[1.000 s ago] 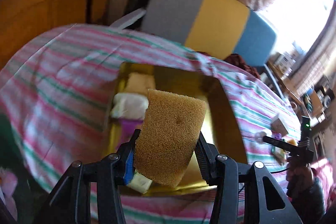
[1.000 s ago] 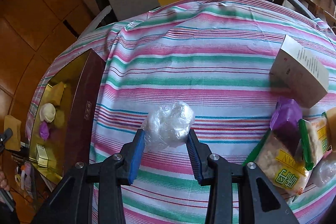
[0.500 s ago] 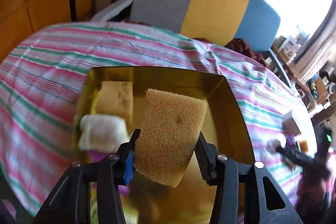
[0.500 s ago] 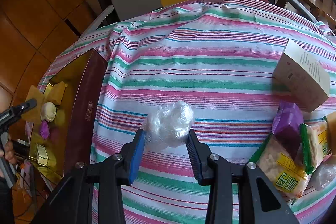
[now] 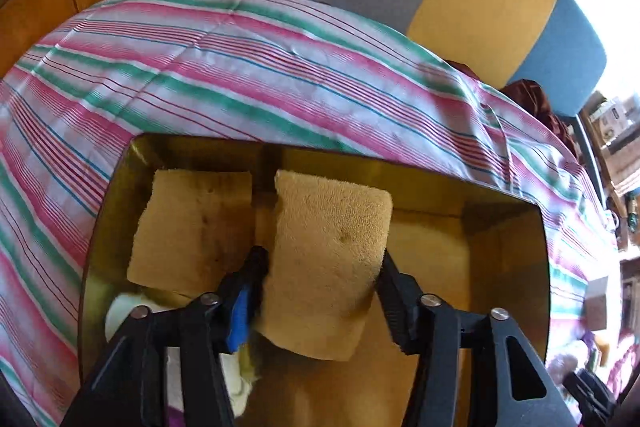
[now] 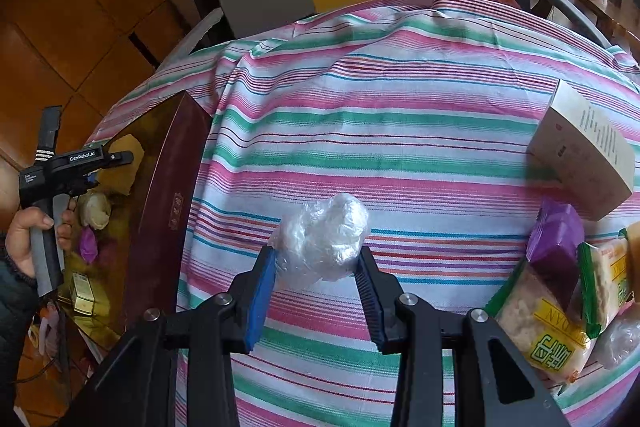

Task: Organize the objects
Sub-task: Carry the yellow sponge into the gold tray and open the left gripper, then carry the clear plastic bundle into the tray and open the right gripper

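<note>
Tan sponge (image 5: pixel 328 267), long axis pointing away, I'm pinching in left tongs (image 5: pixel 320 267) over gold box (image 5: pixel 500 267); right tongs (image 6: pixel 316 263) pinching plastic-wrapped ball (image 6: pixel 322 237).

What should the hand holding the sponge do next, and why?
Probably lower it a little and let go. The left gripper is shut on the sponge inside the gold box, right beside another sponge already lying there, with bare floor below for it to land on.
</note>
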The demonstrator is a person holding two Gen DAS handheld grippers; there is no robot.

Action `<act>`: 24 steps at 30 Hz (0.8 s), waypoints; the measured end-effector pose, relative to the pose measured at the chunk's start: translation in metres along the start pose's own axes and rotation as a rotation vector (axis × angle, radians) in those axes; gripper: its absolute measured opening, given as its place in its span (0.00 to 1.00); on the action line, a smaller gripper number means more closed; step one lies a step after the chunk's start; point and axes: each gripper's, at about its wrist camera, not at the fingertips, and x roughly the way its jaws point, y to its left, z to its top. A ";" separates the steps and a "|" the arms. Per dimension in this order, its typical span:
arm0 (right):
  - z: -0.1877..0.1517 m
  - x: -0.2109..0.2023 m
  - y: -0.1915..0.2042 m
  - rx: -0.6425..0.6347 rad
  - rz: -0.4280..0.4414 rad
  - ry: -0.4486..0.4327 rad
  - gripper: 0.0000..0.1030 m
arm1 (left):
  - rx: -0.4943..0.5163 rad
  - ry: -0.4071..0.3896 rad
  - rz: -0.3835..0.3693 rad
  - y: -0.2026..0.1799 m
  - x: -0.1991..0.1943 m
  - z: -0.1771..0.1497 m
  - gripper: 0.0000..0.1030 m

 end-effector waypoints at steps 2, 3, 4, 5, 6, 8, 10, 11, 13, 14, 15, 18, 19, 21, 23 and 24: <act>0.000 0.001 0.000 0.000 0.002 0.004 0.39 | -0.006 -0.005 -0.014 0.001 -0.003 0.000 0.64; 0.000 0.001 0.000 0.001 0.003 0.006 0.39 | 0.002 -0.007 -0.015 -0.001 -0.005 -0.002 0.65; -0.001 0.002 0.000 0.001 0.002 0.006 0.39 | 0.013 -0.012 -0.012 -0.002 -0.008 -0.004 0.65; -0.001 0.002 0.000 -0.001 -0.002 0.007 0.39 | 0.023 -0.018 -0.013 -0.002 -0.012 -0.005 0.65; -0.001 0.002 0.000 -0.003 -0.005 0.007 0.39 | 0.030 -0.024 -0.016 -0.002 -0.016 -0.008 0.66; -0.001 0.003 0.000 -0.003 -0.013 0.008 0.39 | 0.043 -0.038 -0.021 -0.001 -0.027 -0.013 0.66; -0.002 0.003 0.000 -0.006 -0.023 0.007 0.39 | 0.068 -0.066 -0.031 -0.001 -0.043 -0.020 0.66; -0.002 0.003 0.000 -0.008 -0.029 0.003 0.39 | 0.085 -0.084 -0.033 -0.002 -0.052 -0.026 0.66; -0.002 0.002 0.000 -0.013 -0.032 -0.005 0.39 | 0.131 -0.125 -0.026 0.001 -0.073 -0.041 0.66; -0.002 0.001 0.001 -0.013 -0.030 -0.008 0.39 | 0.158 -0.149 -0.021 0.002 -0.084 -0.049 0.66; -0.002 0.000 0.001 -0.013 -0.028 -0.011 0.39 | 0.187 -0.171 -0.013 0.002 -0.095 -0.059 0.67; -0.001 -0.005 0.003 -0.012 -0.022 -0.034 0.39 | 0.244 -0.235 0.014 0.008 -0.124 -0.089 0.71; 0.000 -0.009 0.005 -0.009 -0.012 -0.044 0.39 | 0.250 -0.251 0.017 0.011 -0.132 -0.098 0.72; 0.003 -0.017 0.013 -0.015 -0.005 -0.065 0.39 | 0.250 -0.275 0.026 0.016 -0.143 -0.112 0.72; 0.005 -0.024 0.028 -0.031 0.026 -0.080 0.39 | 0.241 -0.286 0.030 0.022 -0.150 -0.122 0.72; 0.006 -0.026 0.039 -0.046 0.043 -0.084 0.39 | 0.235 -0.292 0.035 0.025 -0.153 -0.126 0.72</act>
